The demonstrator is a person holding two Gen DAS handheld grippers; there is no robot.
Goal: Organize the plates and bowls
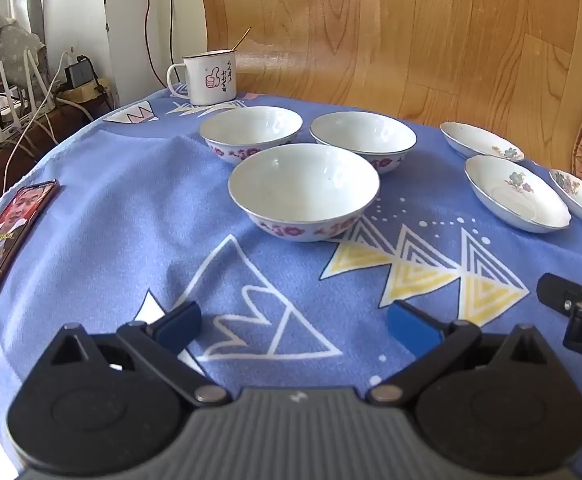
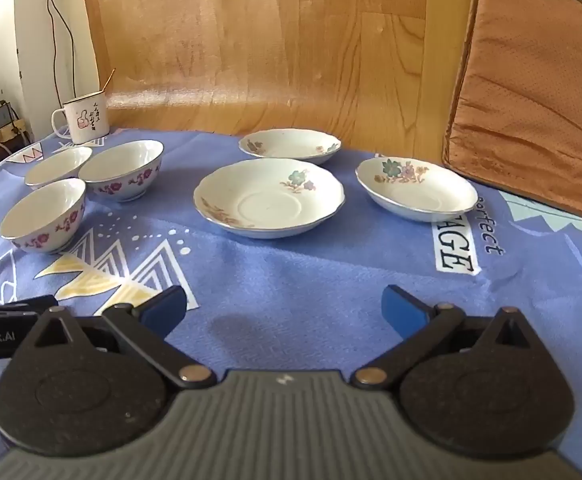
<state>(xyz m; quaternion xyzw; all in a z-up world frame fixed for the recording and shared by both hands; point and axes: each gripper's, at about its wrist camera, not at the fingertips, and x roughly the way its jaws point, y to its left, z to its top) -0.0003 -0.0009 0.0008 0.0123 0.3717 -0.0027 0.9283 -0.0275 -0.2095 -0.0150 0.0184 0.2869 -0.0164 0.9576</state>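
At the far left a phone (image 1: 13, 236) lies near the tabletop (image 1: 111, 208) edge, and a mug (image 1: 210, 78) with a stick in it stands at the back, both clear of the work.

Three bowls cluster just apart, rims up: back-left bowl (image 1: 251, 130), back-right bowl (image 1: 363, 138), near bowl (image 1: 303, 188). They look grouped for stacking. The left claw (image 1: 293, 322) hangs released, jaws wide and empty, above the cloth; the near bowl sits at its twelve o'clock, well apart.

To the right three plates spread out, none touching: far plate (image 2: 289, 145), middle plate (image 2: 269, 197), right plate (image 2: 417, 189). The right claw (image 2: 285, 308) is also released and empty; the middle plate lies at twelve o'clock, the right plate at one. A cushion (image 2: 531, 92) leans at the right edge.
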